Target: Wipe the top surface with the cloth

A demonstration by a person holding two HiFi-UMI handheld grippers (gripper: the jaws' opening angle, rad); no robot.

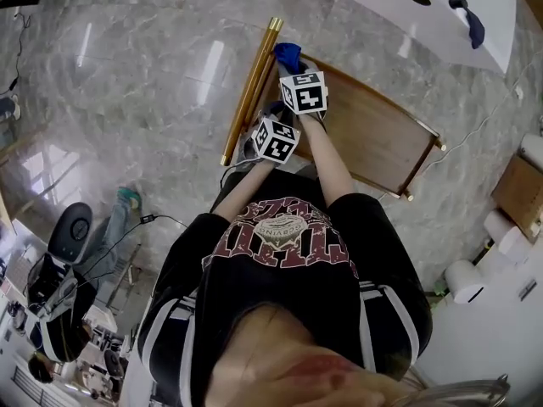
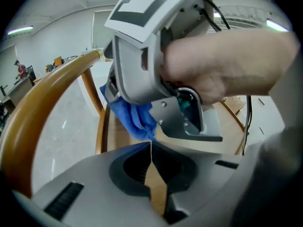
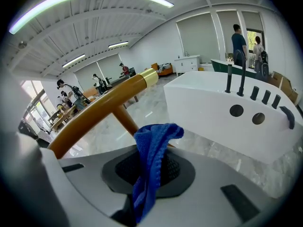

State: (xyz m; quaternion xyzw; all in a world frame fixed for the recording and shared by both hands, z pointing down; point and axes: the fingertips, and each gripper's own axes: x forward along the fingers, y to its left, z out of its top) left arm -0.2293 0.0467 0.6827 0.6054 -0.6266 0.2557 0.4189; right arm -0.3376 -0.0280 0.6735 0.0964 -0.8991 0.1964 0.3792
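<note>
A blue cloth (image 1: 287, 56) hangs from my right gripper (image 1: 291, 64), which is shut on it above the far left corner of the brown wooden top (image 1: 373, 134). In the right gripper view the cloth (image 3: 150, 164) stands up between the jaws of that gripper (image 3: 144, 183), in front of the golden-brown rail (image 3: 104, 103). My left gripper (image 1: 273, 125) sits just behind the right one, nearer the person. In the left gripper view the left gripper (image 2: 151, 145) has its jaws closed on nothing; ahead are the right gripper's body, the holding hand and the cloth (image 2: 135, 117) over the top (image 2: 118, 136).
The rail (image 1: 250, 87) runs along the top's left edge, over a grey marble floor (image 1: 127, 75). A white basin unit (image 1: 424, 7) stands beyond the top. Paper rolls (image 1: 465, 280) and a cardboard box (image 1: 519, 195) lie to the right. People stand far off.
</note>
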